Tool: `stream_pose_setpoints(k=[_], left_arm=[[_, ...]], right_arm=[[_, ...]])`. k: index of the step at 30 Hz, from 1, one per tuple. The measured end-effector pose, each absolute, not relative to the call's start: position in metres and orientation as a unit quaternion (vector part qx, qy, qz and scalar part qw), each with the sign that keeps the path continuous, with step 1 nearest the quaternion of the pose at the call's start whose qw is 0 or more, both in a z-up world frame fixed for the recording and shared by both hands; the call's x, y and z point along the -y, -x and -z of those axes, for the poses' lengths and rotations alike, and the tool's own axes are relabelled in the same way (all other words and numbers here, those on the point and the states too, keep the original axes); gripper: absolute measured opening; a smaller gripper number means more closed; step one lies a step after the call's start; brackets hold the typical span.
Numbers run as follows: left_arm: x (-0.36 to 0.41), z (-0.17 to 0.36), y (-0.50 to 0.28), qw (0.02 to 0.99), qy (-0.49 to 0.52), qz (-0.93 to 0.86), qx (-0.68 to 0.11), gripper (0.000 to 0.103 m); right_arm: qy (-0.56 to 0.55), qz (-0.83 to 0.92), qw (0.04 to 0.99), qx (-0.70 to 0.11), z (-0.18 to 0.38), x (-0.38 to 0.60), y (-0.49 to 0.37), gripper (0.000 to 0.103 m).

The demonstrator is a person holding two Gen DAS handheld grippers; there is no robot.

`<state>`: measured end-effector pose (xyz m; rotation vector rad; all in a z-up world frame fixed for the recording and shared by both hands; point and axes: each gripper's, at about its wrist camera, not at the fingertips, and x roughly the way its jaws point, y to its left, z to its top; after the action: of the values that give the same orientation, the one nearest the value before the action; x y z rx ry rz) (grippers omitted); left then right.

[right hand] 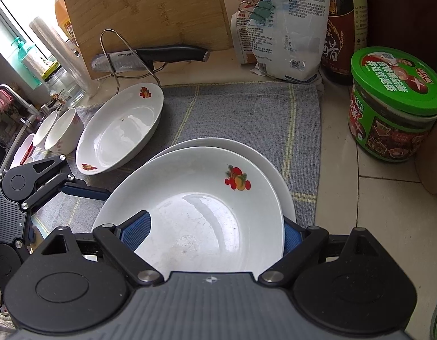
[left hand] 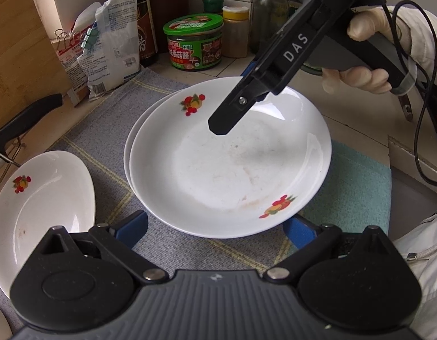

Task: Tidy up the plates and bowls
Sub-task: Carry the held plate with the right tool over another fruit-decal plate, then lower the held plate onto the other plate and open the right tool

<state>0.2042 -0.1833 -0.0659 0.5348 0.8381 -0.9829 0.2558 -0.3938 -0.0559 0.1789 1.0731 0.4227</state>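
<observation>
Two white plates with fruit prints lie stacked and offset on a grey cloth; the top plate (left hand: 227, 170) (right hand: 201, 198) covers most of the lower plate (left hand: 133, 147) (right hand: 263, 158). My right gripper (right hand: 214, 232) (left hand: 232, 99) stands open astride the top plate's rim, one finger above the plate's inside and the other outside the rim, pads well apart. At the opposite rim my left gripper (left hand: 217, 231) is open, a blue pad at each side of the edge, gripping nothing. A third plate (left hand: 40, 198) (right hand: 119, 130) lies alone to the side. Two small white bowls (right hand: 62, 130) stand beyond it.
The grey cloth (left hand: 105, 130) (right hand: 241, 113) covers a tiled counter. Along the wall stand a green-lidded jar (left hand: 194, 45) (right hand: 394, 104), a dark sauce bottle (right hand: 343, 31), clipped bags (left hand: 108, 45) (right hand: 286, 28), a wooden board (right hand: 145, 8) and a knife (right hand: 150, 56) on a wire rack.
</observation>
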Motion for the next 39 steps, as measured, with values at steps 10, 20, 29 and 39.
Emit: stream_pose_setpoints(k=[10, 20, 29, 39], left_arm=[[0.182, 0.066, -0.203, 0.766, -0.244, 0.454, -0.384, 0.101], [0.184, 0.066, -0.203, 0.77, -0.238, 0.451, -0.383, 0.101], [0.185, 0.068, -0.206, 0.777, -0.22, 0.445, -0.387, 0.101], [0.184, 0.066, -0.203, 0.782, -0.219, 0.443, -0.38, 0.101]], right_arm=[[-0.075, -0.19, 0.839, -0.504, 0.052, 0.394, -0.252, 0.096], [-0.059, -0.179, 0.842, -0.505, 0.05, 0.388, -0.251, 0.099], [-0.026, -0.165, 0.842, -0.513, 0.049, 0.377, -0.251, 0.101], [0.037, -0.152, 0.836, -0.527, 0.049, 0.361, -0.249, 0.103]])
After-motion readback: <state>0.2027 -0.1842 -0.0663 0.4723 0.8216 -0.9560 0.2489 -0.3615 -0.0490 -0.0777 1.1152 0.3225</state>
